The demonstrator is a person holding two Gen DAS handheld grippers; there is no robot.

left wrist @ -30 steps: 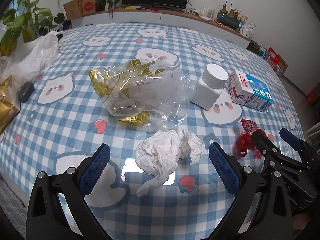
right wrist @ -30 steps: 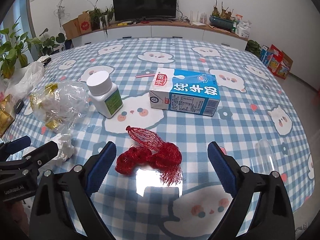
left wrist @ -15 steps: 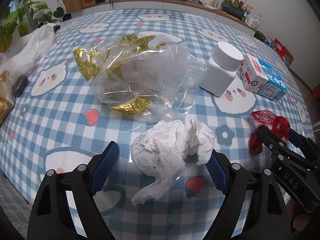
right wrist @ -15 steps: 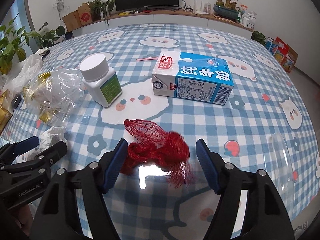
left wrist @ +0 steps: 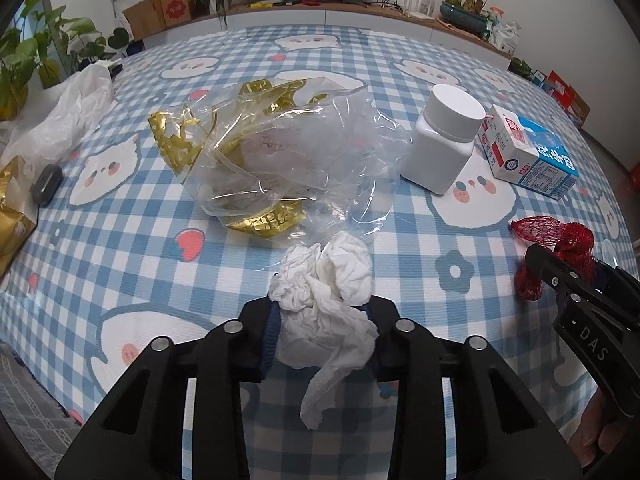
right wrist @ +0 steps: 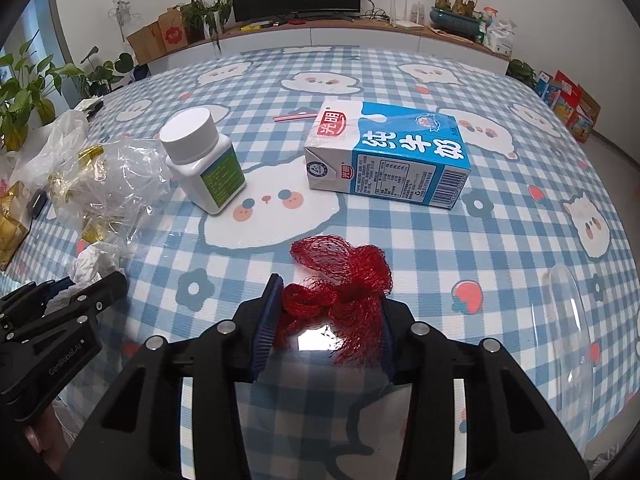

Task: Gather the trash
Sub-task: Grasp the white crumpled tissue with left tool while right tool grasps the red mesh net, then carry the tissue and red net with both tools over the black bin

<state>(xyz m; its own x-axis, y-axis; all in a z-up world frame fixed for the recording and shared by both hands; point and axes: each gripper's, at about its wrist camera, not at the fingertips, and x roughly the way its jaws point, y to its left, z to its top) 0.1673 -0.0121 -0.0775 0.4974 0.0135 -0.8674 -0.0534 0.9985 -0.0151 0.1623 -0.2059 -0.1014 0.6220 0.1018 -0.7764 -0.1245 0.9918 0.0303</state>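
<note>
My left gripper [left wrist: 322, 316] is shut on a crumpled white tissue [left wrist: 328, 280] near the table's front edge. My right gripper [right wrist: 326, 308] is shut on a red mesh net [right wrist: 344, 276]; the net also shows in the left wrist view [left wrist: 556, 236]. A clear and gold plastic wrapper [left wrist: 272, 152] lies beyond the tissue. A white pill bottle [right wrist: 202, 158] stands upright, and a blue milk carton [right wrist: 388, 152] lies on its side beyond the net.
The table has a blue checked cloth [right wrist: 500, 220]. A white plastic bag [left wrist: 60, 120], a dark small object [left wrist: 47, 178] and a gold packet [left wrist: 10, 224] sit at the left edge. A pink straw [right wrist: 294, 117] lies behind the carton. A clear plastic piece [right wrist: 568, 320] lies at the right.
Both grippers moved forward and closed: the left onto the white tissue, the right onto the red mesh net.
</note>
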